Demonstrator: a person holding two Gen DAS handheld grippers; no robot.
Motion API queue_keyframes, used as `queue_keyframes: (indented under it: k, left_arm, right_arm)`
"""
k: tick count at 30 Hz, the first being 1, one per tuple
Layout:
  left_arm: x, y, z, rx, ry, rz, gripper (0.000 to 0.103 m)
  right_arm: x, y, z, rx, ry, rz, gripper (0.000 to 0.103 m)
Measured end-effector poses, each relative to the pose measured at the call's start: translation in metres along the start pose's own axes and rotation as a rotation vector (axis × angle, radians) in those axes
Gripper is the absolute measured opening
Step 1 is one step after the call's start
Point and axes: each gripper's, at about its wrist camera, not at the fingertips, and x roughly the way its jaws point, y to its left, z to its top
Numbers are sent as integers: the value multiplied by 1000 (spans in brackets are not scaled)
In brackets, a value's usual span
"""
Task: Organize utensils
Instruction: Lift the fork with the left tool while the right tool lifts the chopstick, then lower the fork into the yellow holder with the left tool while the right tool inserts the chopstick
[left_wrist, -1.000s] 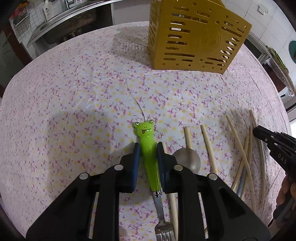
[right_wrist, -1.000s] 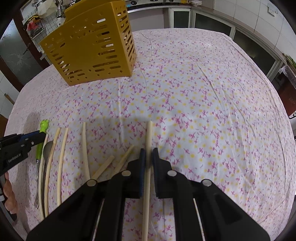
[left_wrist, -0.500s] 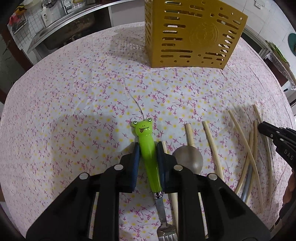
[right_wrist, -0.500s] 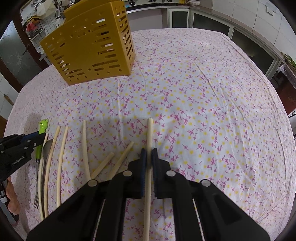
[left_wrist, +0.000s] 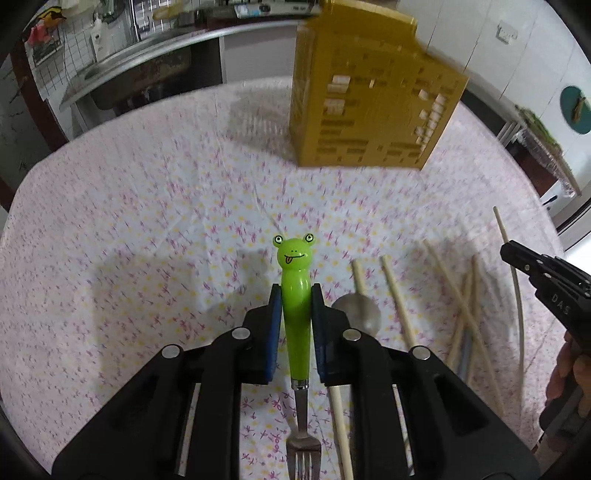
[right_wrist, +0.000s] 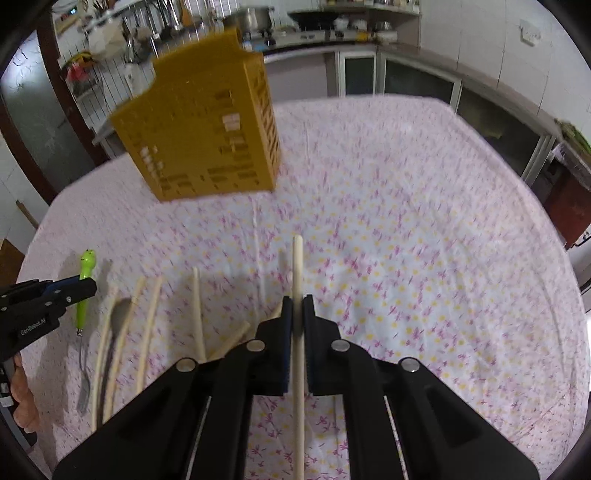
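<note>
Since the earlier frames we have raised both sets of tongs off the table (right_wrist: 424, 206): the yellow basket (left_wrist: 369, 107) now looks taller and nearer in both views, the background is smeared by motion, and the fork (left_wrist: 295, 314) and the chopstick (right_wrist: 298, 321) have come up with the tongs. The left tongs (left_wrist: 294, 325) are closed on the fork's green frog handle, with the blue pads bearing on the mid-handle, the frog head projecting forward and the metal tines trailing back toward the camera. The right tongs (right_wrist: 294, 325) are closed on one pale chopstick, gripped at a point back from its forward tip, with a long run extending behind the pads. The remaining chopsticks (right_wrist: 147, 325) and a spoon (left_wrist: 356, 314) lie on the flowered cloth between the two tongs. We judge the fork to be light and rigid; its glossy rounded handle is likely slippery, so the grip belongs on the thick middle section, not on the thin metal neck. We judge the chopstick to be very light, stiff and narrow, liable to pivot between the pads if held near an end; a hold close to its middle gives better control. The basket stands upright toward the far side of the table, well apart from both utensils, and we take it as the destination.
</note>
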Motion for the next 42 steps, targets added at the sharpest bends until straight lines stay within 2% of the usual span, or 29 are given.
queue_keyframes:
  k: [9,14,21,27,37,42]
  left_arm:
    - [-71,-2,15,27,-245,-21,14]
    - [-91,-9,24,54,-338,-19,14]
    - [-89,-12,33,55,-353,-38,14]
    - [-97,-11,36,57,-379,-44,14]
    - [-119,-16,51,73,-381,-52,14]
    - [-132,-19,66,67,-406,-64,14]
  right_arm:
    - [-51,0,24,38,-243,76,6]
    - [-70,11,30,-21,-387,78,6]
    - [-82,12,32,-33,-524,110,6]
    - [-79,12,32,-29,-572,120,6]
    - [-77,20,40,-45,-602,134,6]
    - [-84,21,60,-39,-677,130,6]
